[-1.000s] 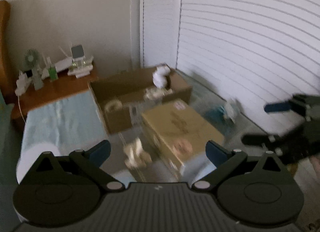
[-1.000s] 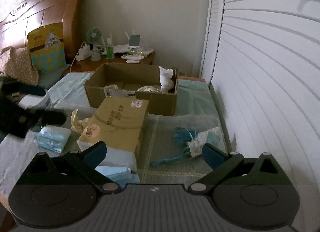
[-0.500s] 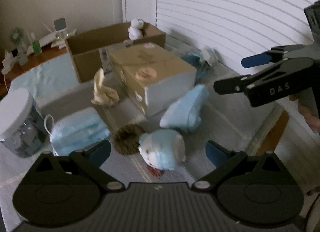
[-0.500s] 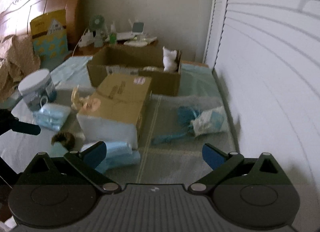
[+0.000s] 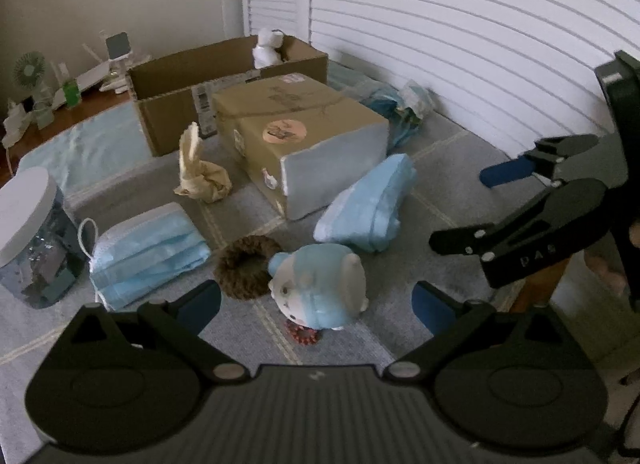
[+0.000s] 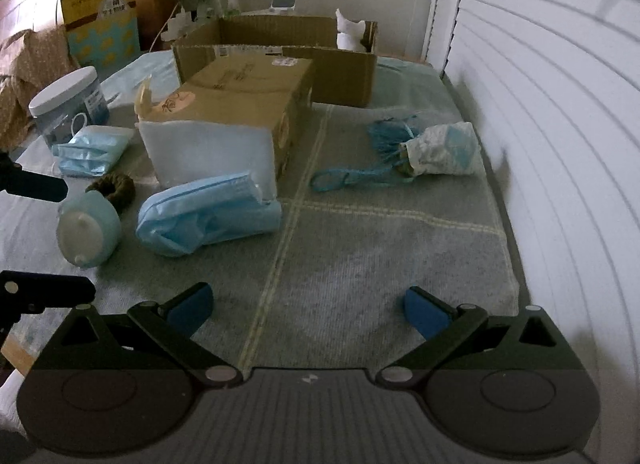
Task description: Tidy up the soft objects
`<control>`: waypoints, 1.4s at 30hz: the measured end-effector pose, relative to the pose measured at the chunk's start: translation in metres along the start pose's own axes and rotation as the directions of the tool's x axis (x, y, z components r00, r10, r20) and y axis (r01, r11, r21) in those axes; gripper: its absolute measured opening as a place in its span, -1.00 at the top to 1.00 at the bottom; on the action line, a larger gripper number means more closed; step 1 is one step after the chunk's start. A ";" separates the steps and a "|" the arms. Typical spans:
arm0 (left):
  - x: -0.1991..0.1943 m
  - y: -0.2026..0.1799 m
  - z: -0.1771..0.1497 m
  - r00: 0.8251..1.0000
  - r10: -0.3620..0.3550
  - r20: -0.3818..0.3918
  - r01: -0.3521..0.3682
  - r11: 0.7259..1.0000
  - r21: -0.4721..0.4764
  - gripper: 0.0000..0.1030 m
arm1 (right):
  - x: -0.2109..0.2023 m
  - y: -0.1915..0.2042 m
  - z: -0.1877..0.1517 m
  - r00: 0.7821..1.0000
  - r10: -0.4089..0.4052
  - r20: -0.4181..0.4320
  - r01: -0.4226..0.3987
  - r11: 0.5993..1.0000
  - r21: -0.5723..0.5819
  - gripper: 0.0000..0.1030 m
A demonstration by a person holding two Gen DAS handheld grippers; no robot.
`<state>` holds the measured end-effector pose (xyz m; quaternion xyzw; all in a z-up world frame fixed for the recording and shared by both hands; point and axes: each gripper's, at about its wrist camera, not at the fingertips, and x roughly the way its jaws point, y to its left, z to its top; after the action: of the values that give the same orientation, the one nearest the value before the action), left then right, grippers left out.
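Fuzzy brown scrunchie ring touches the rounded plush toy.

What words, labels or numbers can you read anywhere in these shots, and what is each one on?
"DAS": on the right gripper finger, seen from the left wrist view.
Closed box: round sticker and top markings, too blurred to read.
Open box: white shipping labels on the rim, too small to read.
Yellow bag by the headboard: printed characters, not legible.
Jar: label blurred.
Nothing else readable.
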<state>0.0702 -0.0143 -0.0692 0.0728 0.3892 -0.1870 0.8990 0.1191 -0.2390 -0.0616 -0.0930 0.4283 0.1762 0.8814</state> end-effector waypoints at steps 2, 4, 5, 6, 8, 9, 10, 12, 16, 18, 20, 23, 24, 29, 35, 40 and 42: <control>0.000 0.000 0.001 1.000 -0.003 0.001 0.003 1.000 0.010 -0.97 | 0.000 0.000 -0.002 1.000 0.002 0.012 -0.002 1.000 -0.005 -1.00; 0.000 0.001 0.002 1.000 0.000 0.004 0.000 1.000 0.012 -0.97 | -0.001 0.000 -0.002 1.000 0.003 0.022 -0.003 1.000 -0.005 -1.00; 0.001 0.000 0.002 1.000 0.007 0.005 -0.007 1.000 0.012 -0.97 | -0.001 0.000 -0.004 1.000 0.004 0.028 -0.004 1.000 -0.003 -1.00; 0.002 0.001 0.003 1.000 0.006 0.004 -0.006 1.000 0.015 -0.97 | -0.001 -0.001 -0.004 0.999 0.003 0.034 -0.003 1.000 -0.002 -1.00; 0.001 -0.001 0.003 1.000 0.011 0.014 -0.011 1.000 0.013 -0.96 | -0.002 -0.001 -0.005 0.999 0.001 0.047 -0.001 1.000 0.000 -1.00; 0.001 -0.001 0.004 1.000 0.018 0.018 -0.018 1.000 0.013 -0.93 | -0.002 -0.001 -0.006 0.999 0.001 0.053 -0.001 1.000 0.000 -1.00; 0.001 -0.002 0.004 0.999 0.018 0.026 -0.019 1.000 0.013 -0.91 | -0.002 -0.002 -0.007 0.998 0.002 0.058 -0.002 1.000 0.000 -1.00; 0.001 -0.002 0.005 0.999 0.027 0.035 -0.027 1.000 0.011 -0.86 | -0.002 -0.002 -0.008 0.998 0.001 0.067 -0.001 1.000 0.001 -1.00; 0.000 -0.003 0.005 0.999 0.018 0.039 -0.018 1.000 0.018 -0.30 | -0.002 -0.002 -0.010 0.997 0.000 0.079 -0.001 1.000 0.001 -1.00; 0.001 -0.004 0.005 0.999 0.017 0.036 -0.018 1.000 0.016 -0.24 | -0.003 -0.002 -0.010 0.997 0.000 0.081 0.000 1.000 0.001 -1.00; 0.002 -0.005 0.003 0.999 0.012 0.035 -0.012 1.000 0.020 -0.19 | -0.003 -0.001 -0.010 0.997 -0.003 0.082 0.003 1.000 0.003 -1.00; 0.003 -0.005 0.001 1.000 0.007 0.028 -0.007 1.000 0.021 0.01 | -0.003 -0.001 -0.011 0.996 -0.006 0.083 0.005 1.000 0.005 -1.00; 0.003 -0.005 0.000 1.000 0.005 0.031 -0.006 1.000 0.019 0.02 | -0.003 -0.001 -0.010 0.997 -0.006 0.082 0.006 1.000 0.005 -1.00; -0.004 0.000 0.000 0.999 -0.028 0.037 0.028 1.000 -0.010 0.05 | -0.003 0.000 -0.008 0.998 -0.013 0.064 0.012 1.000 0.011 -1.00; -0.018 0.010 -0.004 0.999 -0.018 0.047 0.018 1.000 -0.018 0.06 | -0.005 0.009 -0.006 0.999 -0.001 0.039 0.002 1.000 -0.027 -1.00; -0.030 0.021 -0.009 0.998 0.007 0.055 -0.005 1.000 -0.024 0.06 | -0.006 0.025 -0.002 0.998 0.064 0.027 -0.061 0.995 -0.078 -1.00; -0.033 0.025 -0.011 0.998 0.017 0.055 -0.015 0.999 -0.029 0.06 | -0.005 0.032 0.002 0.997 0.075 0.032 -0.071 0.993 -0.094 -1.00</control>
<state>0.0518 0.0212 -0.0535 0.0576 0.3664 -0.1761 0.9118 0.1054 -0.2105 -0.0571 -0.1147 0.4069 0.2296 0.8767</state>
